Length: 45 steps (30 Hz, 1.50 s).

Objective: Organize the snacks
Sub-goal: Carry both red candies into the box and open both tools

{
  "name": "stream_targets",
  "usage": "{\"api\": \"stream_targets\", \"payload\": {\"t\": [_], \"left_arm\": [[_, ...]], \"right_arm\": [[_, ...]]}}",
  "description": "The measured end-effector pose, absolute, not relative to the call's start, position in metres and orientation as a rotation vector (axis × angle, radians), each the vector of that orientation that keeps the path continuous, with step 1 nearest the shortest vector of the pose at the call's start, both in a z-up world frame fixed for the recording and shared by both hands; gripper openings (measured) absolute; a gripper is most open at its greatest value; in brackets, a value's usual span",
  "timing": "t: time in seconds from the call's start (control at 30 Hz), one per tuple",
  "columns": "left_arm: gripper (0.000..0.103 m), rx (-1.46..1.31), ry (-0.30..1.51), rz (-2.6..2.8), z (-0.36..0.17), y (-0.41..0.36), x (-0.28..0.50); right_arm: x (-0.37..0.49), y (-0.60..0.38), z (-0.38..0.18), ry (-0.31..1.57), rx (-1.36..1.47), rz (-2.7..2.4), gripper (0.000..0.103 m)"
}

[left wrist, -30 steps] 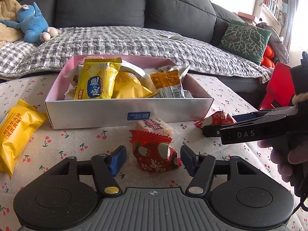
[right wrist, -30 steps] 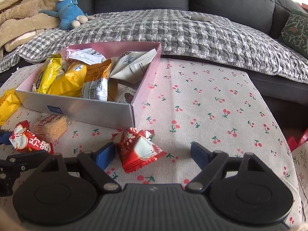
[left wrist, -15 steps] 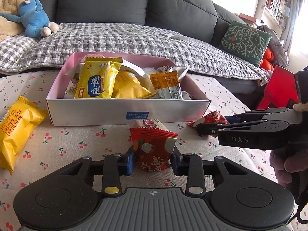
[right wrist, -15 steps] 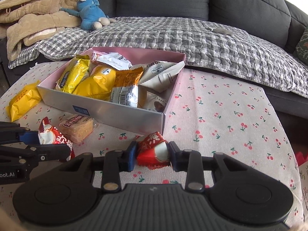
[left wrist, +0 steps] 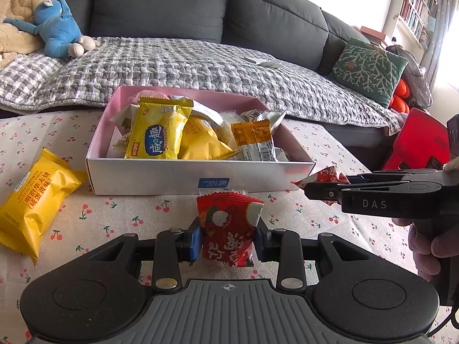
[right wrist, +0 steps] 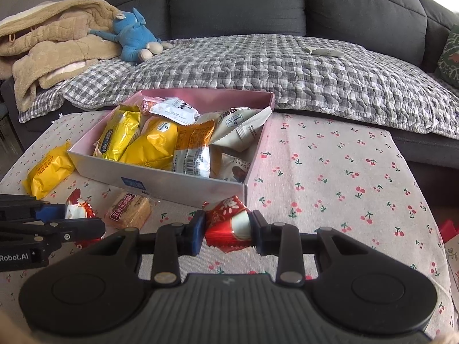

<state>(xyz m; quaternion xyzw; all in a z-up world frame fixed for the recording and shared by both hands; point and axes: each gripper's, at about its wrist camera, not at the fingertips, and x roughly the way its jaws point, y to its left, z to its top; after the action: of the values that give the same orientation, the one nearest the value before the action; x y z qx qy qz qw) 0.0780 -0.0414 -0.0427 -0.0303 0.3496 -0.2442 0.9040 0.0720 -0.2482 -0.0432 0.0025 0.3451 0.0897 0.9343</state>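
My left gripper point(left wrist: 228, 239) is shut on a red snack packet point(left wrist: 228, 223) and holds it above the cloth, in front of the pink box point(left wrist: 183, 176). My right gripper point(right wrist: 228, 230) is shut on another red snack packet point(right wrist: 228, 223) near the box's front right corner point(right wrist: 243, 192). The box holds several yellow, orange and white snack packs. The right gripper point(left wrist: 321, 187) also shows in the left wrist view, and the left gripper point(right wrist: 71, 218) in the right wrist view.
A yellow sandwich-biscuit pack point(left wrist: 34, 200) lies on the cherry-print tablecloth left of the box. A clear-wrapped biscuit pack point(right wrist: 129, 212) lies in front of the box. Behind is a grey sofa with a checked blanket, a blue plush toy point(left wrist: 60, 28) and a green cushion point(left wrist: 370, 70).
Both grippers closed on their red packets a second ago and have since lifted them off the cloth. The biscuit pack stayed on the table.
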Motion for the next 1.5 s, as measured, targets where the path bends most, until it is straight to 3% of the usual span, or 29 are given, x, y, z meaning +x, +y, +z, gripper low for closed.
{"api": "stream_targets", "payload": {"t": [0.4,0.7,1.27,1.33,1.43,1.5], "left_arm": [[0.032,-0.068,0.666,-0.473,-0.009,-0.030,0.091],[0.032,-0.042,0.650,-0.374,0.021,-0.015,0.166],[0.034,0.034,0.736,-0.307,0.000,-0.016,0.270],[0.036,0.033,0.732,-0.315,-0.001,-0.016,0.273],[0.039,0.018,0.739,-0.333,-0.003,-0.015,0.278],[0.047,0.002,0.734,-0.342,-0.002,-0.012,0.278]], "right_arm": [[0.078,-0.243,-0.015,0.665,0.083,0.222,0.031],[0.132,-0.226,-0.002,0.663,0.155,0.216,0.031],[0.201,-0.209,-0.012,0.684,0.179,0.168,0.032],[0.203,-0.209,-0.010,0.675,0.182,0.166,0.034],[0.202,-0.210,-0.008,0.662,0.199,0.164,0.054],[0.201,-0.210,-0.006,0.657,0.199,0.166,0.055]]}}
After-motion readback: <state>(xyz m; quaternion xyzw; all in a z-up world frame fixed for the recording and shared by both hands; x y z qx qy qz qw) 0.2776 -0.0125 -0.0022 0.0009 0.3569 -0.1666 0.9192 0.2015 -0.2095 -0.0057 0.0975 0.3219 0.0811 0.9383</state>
